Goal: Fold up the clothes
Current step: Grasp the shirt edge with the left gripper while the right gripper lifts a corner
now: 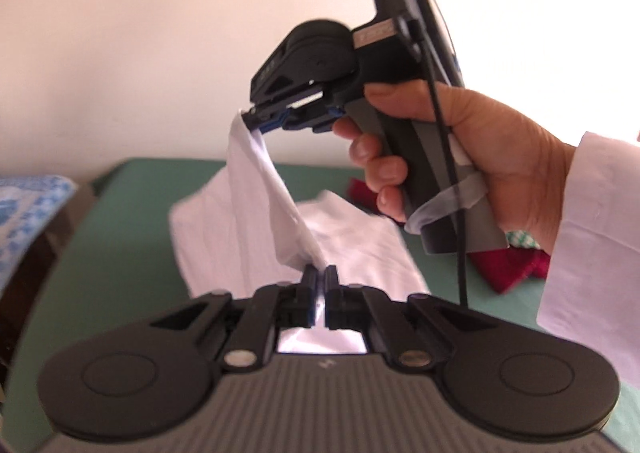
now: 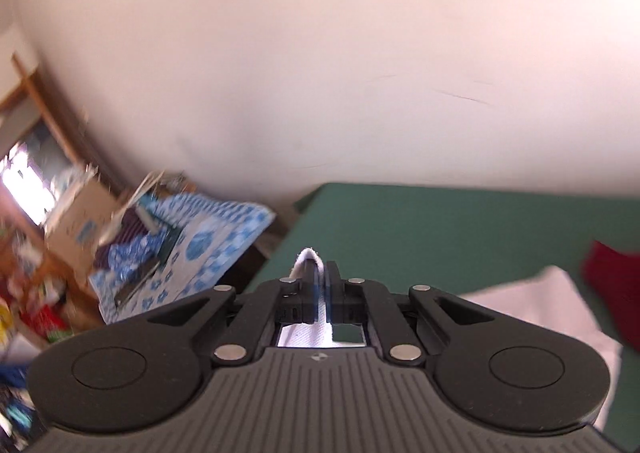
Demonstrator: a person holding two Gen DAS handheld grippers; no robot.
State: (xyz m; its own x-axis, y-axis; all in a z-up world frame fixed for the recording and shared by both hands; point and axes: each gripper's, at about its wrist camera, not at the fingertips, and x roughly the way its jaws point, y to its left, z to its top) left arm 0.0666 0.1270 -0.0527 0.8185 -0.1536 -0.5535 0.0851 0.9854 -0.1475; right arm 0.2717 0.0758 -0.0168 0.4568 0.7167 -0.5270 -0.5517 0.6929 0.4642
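A white garment (image 1: 248, 229) lies partly folded on the green table (image 1: 132, 221), one edge lifted off it. My left gripper (image 1: 319, 273) is shut on that raised edge near the camera. Higher up in the left wrist view, my right gripper (image 1: 250, 120), held in a hand (image 1: 480, 157), is shut on the other end of the same edge, so a strip of cloth stretches between the two. In the right wrist view the right gripper (image 2: 322, 269) pinches a white fold (image 2: 307, 254) that pokes out above its fingers. More of the white garment (image 2: 536, 305) rests below right.
A dark red cloth (image 1: 508, 265) lies on the table at the right, behind the hand; it also shows as the red cloth (image 2: 612, 277). A blue-patterned cloth (image 2: 200, 253) and cluttered shelves stand left of the table. A pale wall runs behind.
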